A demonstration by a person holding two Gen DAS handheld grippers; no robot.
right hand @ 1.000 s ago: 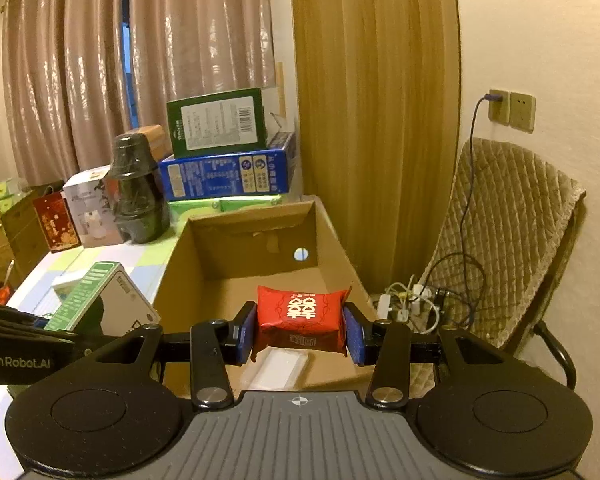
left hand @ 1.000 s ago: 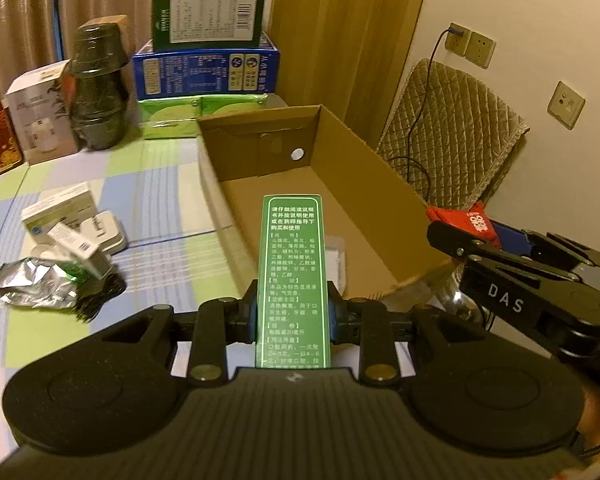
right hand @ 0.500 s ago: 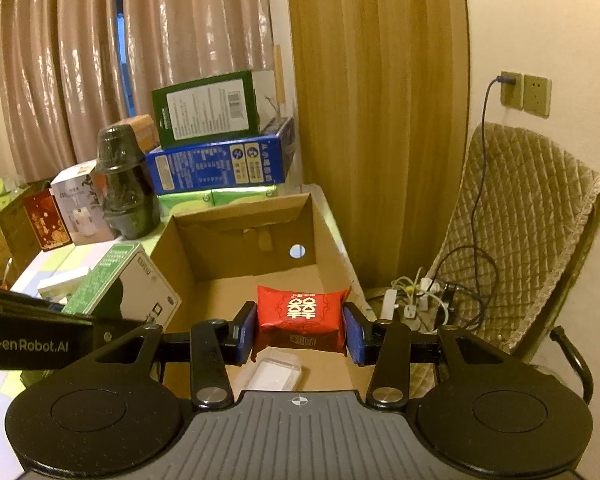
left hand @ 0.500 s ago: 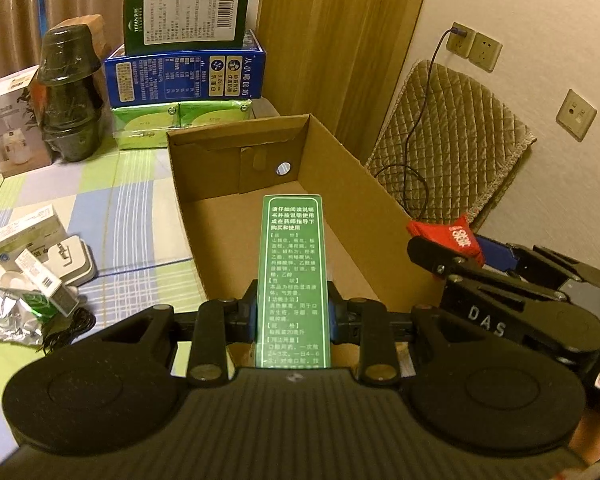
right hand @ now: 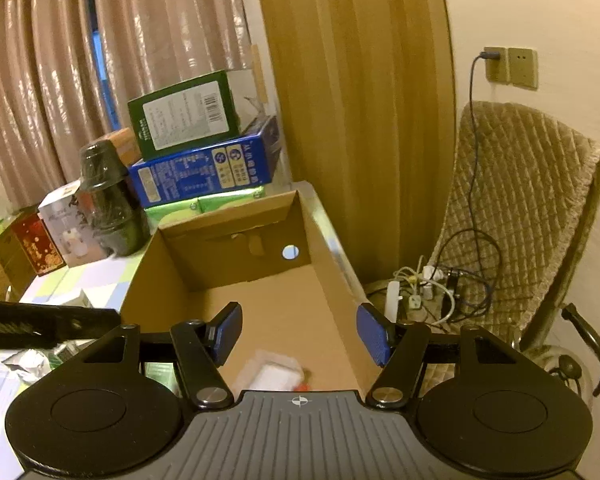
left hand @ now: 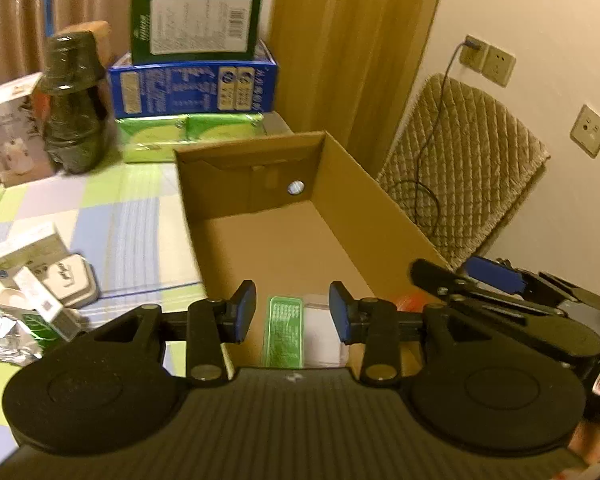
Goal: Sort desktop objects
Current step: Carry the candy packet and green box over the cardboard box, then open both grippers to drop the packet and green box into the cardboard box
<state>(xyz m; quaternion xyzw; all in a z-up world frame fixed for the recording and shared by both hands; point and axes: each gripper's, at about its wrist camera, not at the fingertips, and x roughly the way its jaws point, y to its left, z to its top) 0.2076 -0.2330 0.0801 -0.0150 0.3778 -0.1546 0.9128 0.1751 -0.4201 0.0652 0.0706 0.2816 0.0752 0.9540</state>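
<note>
Desktop objects were partly sorted at this moment, and you had both claws spread and empty. Nearest you, the left claw (left hand: 292, 312) hung over the near end of the cardboard box (left hand: 380, 208) with its fingers apart; directly below that gap the green medicine box (left hand: 282, 332) lay on the box floor, beside a pale flat item (left hand: 324, 332) whose kind I could not tell. Your right claw (right hand: 300, 336) was likewise wide open above the same corner, and a sliver of the red packet (right hand: 306, 380) showed at the edge of that pale item, mostly hidden by the claw body. So at least three things appeared to be in the box.

Left of the box, on the checked tabletop (left hand: 132, 216), work remained for you: a foil pouch (left hand: 4, 332), a small white carton (left hand: 24, 248), a slim white box (left hand: 40, 304) and a white plug-like block (left hand: 74, 284) sat close together, untouched.

Farther back, the dark jar (left hand: 74, 104) and the stacked blue box (left hand: 192, 84) with the green box (left hand: 194, 24) on top stood against the curtain; whether those were yours to sort I could not judge.
</note>
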